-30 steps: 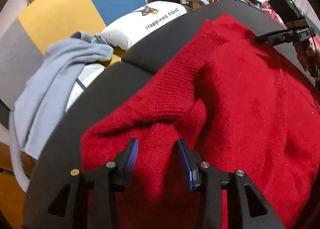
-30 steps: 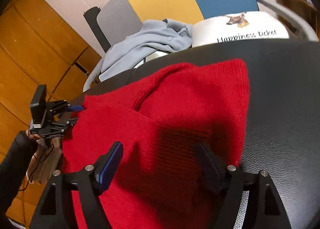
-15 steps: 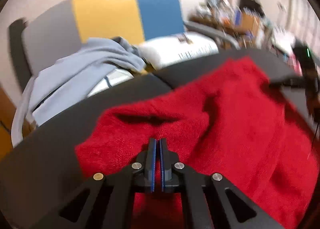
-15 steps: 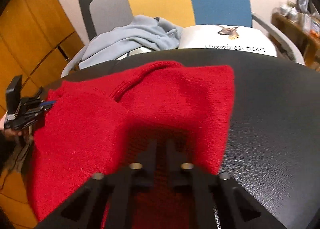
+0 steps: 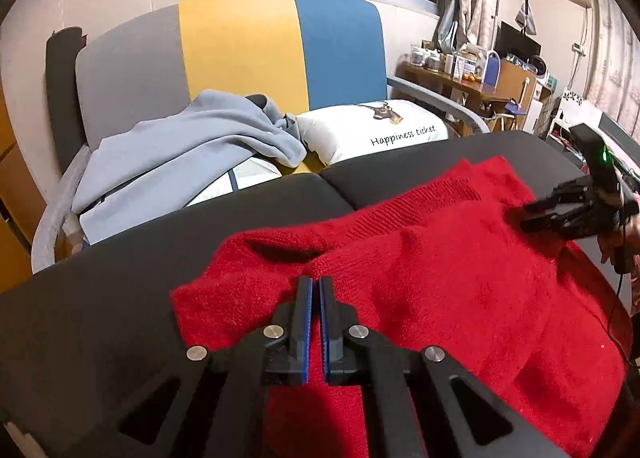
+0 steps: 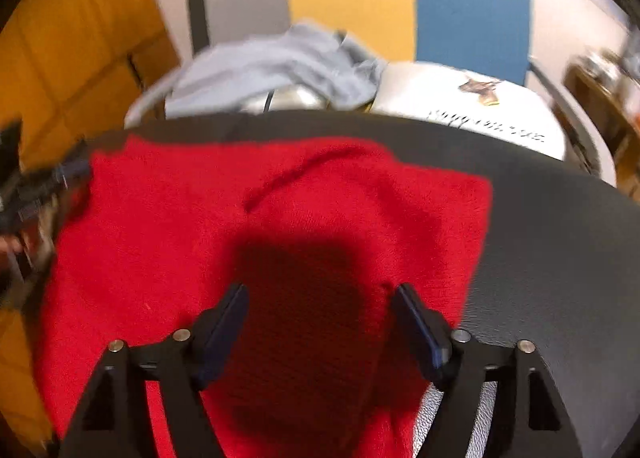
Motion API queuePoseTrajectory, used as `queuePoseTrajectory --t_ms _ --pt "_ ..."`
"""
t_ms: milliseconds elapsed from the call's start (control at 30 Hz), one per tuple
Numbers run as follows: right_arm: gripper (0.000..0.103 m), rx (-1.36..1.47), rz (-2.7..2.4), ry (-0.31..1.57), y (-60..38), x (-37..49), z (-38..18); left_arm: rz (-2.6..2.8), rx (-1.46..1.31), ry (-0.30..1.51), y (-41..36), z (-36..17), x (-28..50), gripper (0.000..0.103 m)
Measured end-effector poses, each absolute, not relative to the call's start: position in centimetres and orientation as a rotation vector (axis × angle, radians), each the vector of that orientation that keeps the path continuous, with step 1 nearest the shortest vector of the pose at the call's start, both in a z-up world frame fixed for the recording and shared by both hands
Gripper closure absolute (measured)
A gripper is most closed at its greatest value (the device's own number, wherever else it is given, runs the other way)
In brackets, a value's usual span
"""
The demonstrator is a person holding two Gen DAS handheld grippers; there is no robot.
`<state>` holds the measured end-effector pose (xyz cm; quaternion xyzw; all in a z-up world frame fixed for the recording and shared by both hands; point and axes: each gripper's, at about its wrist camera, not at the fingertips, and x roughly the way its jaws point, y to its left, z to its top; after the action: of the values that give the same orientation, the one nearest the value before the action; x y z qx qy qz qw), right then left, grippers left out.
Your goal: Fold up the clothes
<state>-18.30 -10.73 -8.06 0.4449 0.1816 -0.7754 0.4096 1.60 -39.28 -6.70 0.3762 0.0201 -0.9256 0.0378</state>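
Note:
A red knit sweater [image 5: 460, 298] lies partly folded on a black padded surface [image 5: 100, 298]; it also shows in the right wrist view [image 6: 168, 218]. My left gripper [image 5: 314, 290] is shut, with nothing visible between its blue pads, above the sweater's near left part. My right gripper [image 6: 320, 298] is open over the sweater, with red cloth showing between its fingers. From the left wrist view the right gripper [image 5: 532, 214] sits at the sweater's far right edge. From the right wrist view the left gripper [image 6: 68, 174] sits at the sweater's left corner.
Behind the black surface stands a grey, yellow and blue chair [image 5: 240, 46] holding a grey-blue garment [image 5: 180, 154] and a white "Happiness ticket" pillow [image 5: 376, 130]. A cluttered wooden desk [image 5: 452, 78] is at far right. Orange wooden panels [image 6: 60, 50] are at left.
My left gripper closed from open and pulled back and up. My right gripper closed half a second ago and has opened again; its view is now blurred by motion.

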Motion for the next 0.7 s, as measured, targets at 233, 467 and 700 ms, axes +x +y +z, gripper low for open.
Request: queuePoseTrajectory --t_ms 233,467,700 --pt "0.095 1.036 -1.987 0.586 -11.2 -16.6 -6.8 -2.846 1.013 0.096 -39.4 -5.6 3.6 0.101" --pt "0.095 0.918 -2.107 0.624 -11.2 -17.5 -2.9 -2.845 0.916 0.165 -40.6 -4.2 2.1 0.101" --pt "0.083 1.103 -2.100 0.606 -12.3 -21.2 -6.4 -2.652 0.993 0.401 -44.2 -7.9 -0.6 0.089"
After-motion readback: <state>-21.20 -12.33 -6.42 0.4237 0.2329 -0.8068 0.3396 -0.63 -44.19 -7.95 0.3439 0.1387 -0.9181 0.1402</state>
